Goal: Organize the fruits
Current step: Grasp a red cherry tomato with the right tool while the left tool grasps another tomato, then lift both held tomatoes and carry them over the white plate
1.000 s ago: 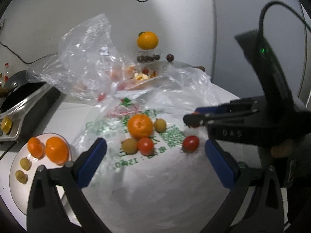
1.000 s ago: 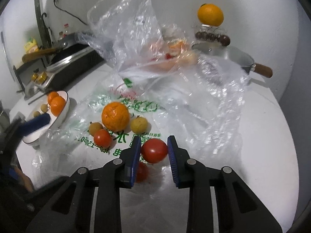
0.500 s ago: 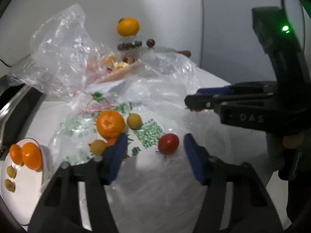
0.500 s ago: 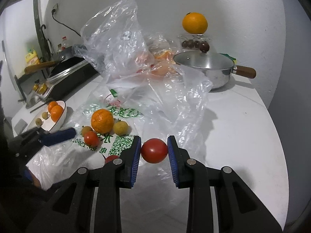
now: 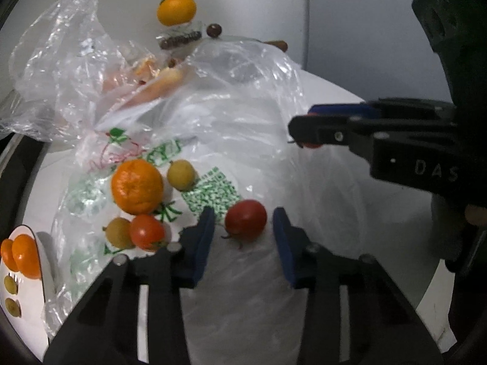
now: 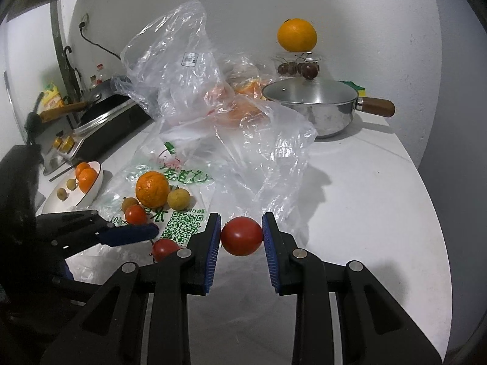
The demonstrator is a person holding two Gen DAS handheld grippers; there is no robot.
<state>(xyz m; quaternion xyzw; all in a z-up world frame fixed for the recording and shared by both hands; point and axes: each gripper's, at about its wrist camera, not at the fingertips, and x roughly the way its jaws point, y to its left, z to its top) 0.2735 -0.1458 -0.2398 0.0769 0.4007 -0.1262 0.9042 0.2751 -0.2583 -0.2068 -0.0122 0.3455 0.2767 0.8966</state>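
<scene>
My right gripper [image 6: 241, 234] is shut on a red tomato [image 6: 241, 236] and holds it above the white counter; it shows side-on in the left wrist view [image 5: 307, 133]. My left gripper [image 5: 243, 223] is open with its jaws on either side of a second red tomato [image 5: 246, 219], with small gaps; that tomato lies on the flat plastic bag [image 5: 213, 188]. An orange [image 5: 137, 186], a yellowish fruit [image 5: 181, 174], a brownish fruit [image 5: 117, 232] and a smaller tomato [image 5: 147, 232] lie on the bag to the left.
A white plate [image 6: 88, 196] at the left holds two small oranges and small yellow fruits. A crumpled clear bag [image 6: 182, 76] with fruit stands behind. A lidded steel pot [image 6: 310, 103] sits at the back right, an orange [image 6: 296, 35] on a cherry box behind it. A stove [image 6: 103, 121] is far left.
My left gripper has moved forward and narrowed around the second tomato on the bag. My right gripper has lifted and drawn back to the right with its tomato.
</scene>
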